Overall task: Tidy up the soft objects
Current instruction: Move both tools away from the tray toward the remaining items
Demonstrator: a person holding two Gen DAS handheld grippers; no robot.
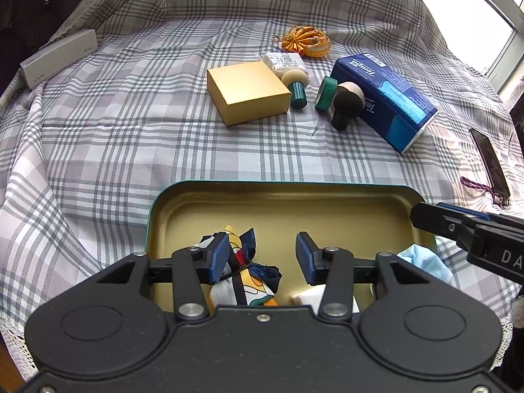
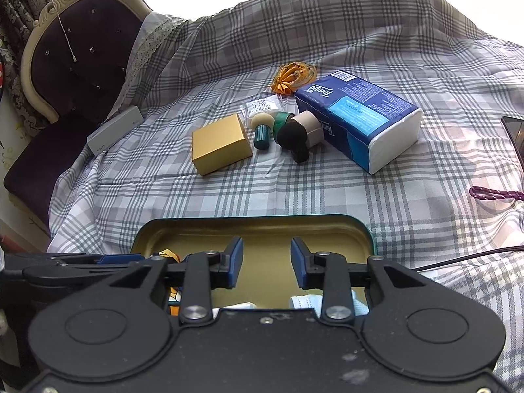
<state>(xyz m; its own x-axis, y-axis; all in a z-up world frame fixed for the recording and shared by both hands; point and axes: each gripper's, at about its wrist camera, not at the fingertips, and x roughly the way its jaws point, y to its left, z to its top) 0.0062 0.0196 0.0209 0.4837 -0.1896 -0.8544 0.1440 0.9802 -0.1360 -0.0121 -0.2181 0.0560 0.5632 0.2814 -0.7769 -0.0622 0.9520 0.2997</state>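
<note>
A teal tin tray point(image 1: 294, 203) with a gold inside lies on the plaid cloth in front of both grippers. In it are a patterned scarf point(image 1: 252, 278), a white folded piece point(image 1: 308, 296) and a light blue face mask point(image 1: 425, 260). My left gripper point(image 1: 263, 257) hangs open over the tray; the scarf lies between its fingers, against the left pad only. My right gripper point(image 2: 267, 267) is open over the tray point(image 2: 262, 226), with only bare tin floor between its pads. The mask point(image 2: 308, 303) lies just under it. An orange fabric pouch point(image 1: 306, 44) sits far back.
Beyond the tray lie a gold box point(image 1: 247, 93), a teal-handled puff point(image 1: 296, 86), a black sponge point(image 1: 347, 104), a teal roll point(image 1: 326, 93) and a blue tissue pack point(image 1: 386, 98). A phone point(image 1: 489, 160) lies right, a white box point(image 1: 60, 57) left. A dark chair point(image 2: 82, 49) stands at the left.
</note>
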